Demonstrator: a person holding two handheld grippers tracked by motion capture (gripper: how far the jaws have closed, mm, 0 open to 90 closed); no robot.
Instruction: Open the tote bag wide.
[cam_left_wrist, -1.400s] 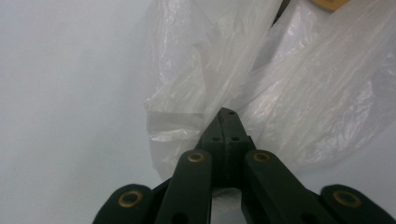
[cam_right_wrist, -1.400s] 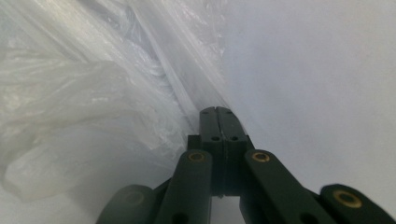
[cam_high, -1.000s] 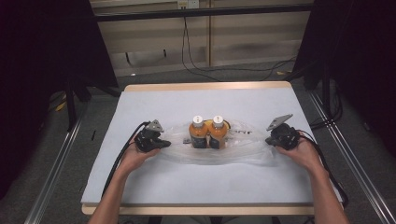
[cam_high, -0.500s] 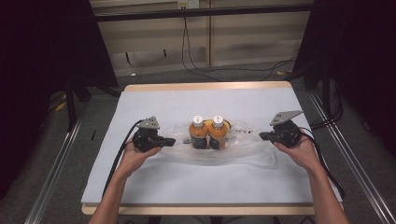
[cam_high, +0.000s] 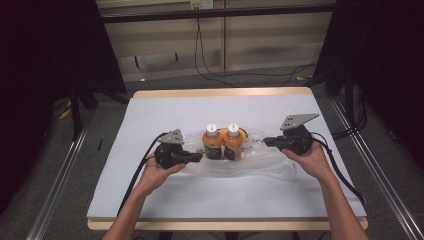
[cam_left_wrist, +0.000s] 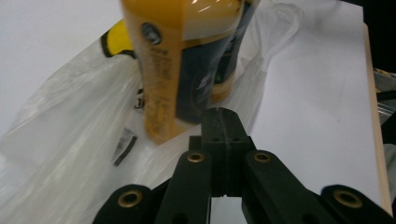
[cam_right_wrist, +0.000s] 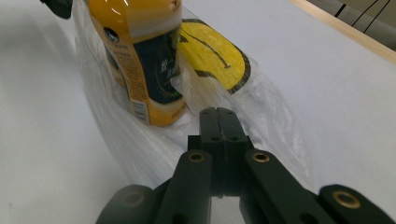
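Two orange bottles (cam_high: 222, 142) with white caps stand side by side inside a clear plastic bag (cam_high: 235, 167) spread on the white table. My left gripper (cam_high: 200, 157) is at the bag's left end and points right at the bottles. Its jaws are pressed together, and the film (cam_left_wrist: 93, 140) runs up to their tip (cam_left_wrist: 222, 116). My right gripper (cam_high: 266, 141) hangs a little above the bag's right end and points left. It is shut too, with bag film (cam_right_wrist: 261, 116) meeting its tip (cam_right_wrist: 218, 116). A yellow print (cam_right_wrist: 215, 56) shows on the bag behind the near bottle (cam_right_wrist: 140, 56).
The white table (cam_high: 150, 120) has a wooden edge at the back (cam_high: 220, 92) and front. Cables (cam_high: 137, 172) trail from both grippers toward the person. Metal rails (cam_high: 60, 200) and dark stands flank the table.
Both grippers have risen and moved inward toward the bottles. The bag's ends have drawn in with them, and the bottles have stayed put.
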